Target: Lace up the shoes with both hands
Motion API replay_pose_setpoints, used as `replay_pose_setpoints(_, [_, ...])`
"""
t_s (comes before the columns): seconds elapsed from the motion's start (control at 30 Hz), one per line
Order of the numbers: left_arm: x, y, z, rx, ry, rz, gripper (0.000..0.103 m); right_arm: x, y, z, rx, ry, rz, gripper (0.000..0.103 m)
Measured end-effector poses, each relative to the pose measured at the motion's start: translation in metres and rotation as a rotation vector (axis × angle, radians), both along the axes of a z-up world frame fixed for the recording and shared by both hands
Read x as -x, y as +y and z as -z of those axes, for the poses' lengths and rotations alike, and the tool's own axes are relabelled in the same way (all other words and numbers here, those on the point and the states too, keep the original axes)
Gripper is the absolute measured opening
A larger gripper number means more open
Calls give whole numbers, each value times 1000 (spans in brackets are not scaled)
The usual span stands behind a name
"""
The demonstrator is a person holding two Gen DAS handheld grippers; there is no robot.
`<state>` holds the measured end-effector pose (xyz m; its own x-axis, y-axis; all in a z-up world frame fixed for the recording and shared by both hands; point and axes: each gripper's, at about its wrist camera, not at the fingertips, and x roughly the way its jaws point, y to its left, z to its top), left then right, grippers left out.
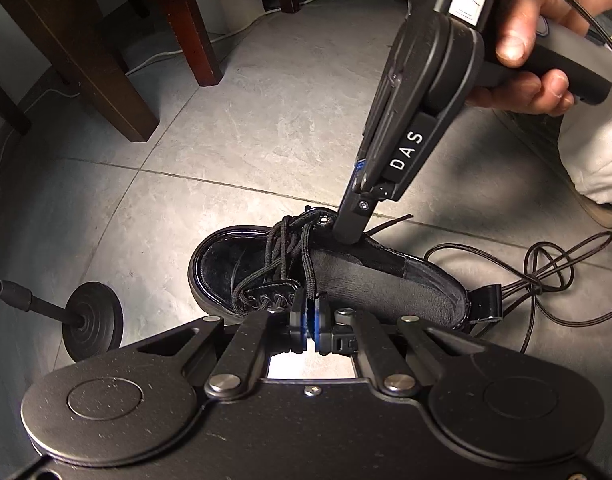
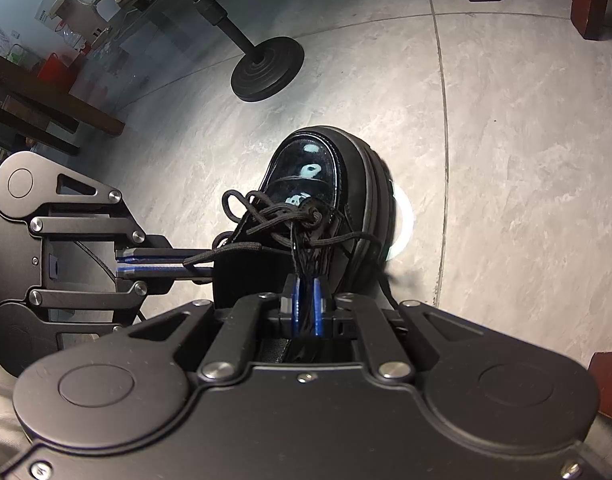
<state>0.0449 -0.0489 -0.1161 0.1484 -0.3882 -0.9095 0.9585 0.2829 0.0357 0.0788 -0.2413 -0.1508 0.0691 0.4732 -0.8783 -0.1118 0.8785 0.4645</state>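
- Left wrist view shows the grey tiled floor (image 1: pixel 233 128), and on it the black patent shoe (image 1: pixel 225 256) lies tipped on its side, toe toward the left, opening toward the right.
- Standing just beside the toe is a round black stand base (image 1: pixel 93 320); dark wooden chair legs (image 1: pixel 105 80) stand well apart at the back, and a thin cable (image 1: pixel 546 276) loops on the floor behind the heel.
- My right claw (image 1: pixel 348 236) comes down from above onto the upper edge of the shoe near the top eyelets. In the right wrist view its fingers are nearly together on a glossy black flap, I judge the tongue or eyelet edge, so it pins the shoe.
- My left claw (image 1: pixel 310 312) is pressed nearly shut on a strand of the black lace (image 1: pixel 306 264) that rises from the eyelet row; the right wrist view shows the lace running between its blue pads (image 2: pixel 153 265).
- Loose lace loops bunch over the lower eyelets (image 2: pixel 265 212), not yet snug.
- To do this step well, I judge I should keep the right claw firm so the shoe cannot roll, draw the lace with the left along the line of the eyelet, not sideways, and take the slack up slowly so the loops do not snag into a knot.
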Motion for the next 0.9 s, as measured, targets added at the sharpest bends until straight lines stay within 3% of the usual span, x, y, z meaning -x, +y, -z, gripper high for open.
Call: replay_pose_setpoints(0.9, [0,-5,3,15,14,1,3,-1,0,-1,8,-1,-8,8])
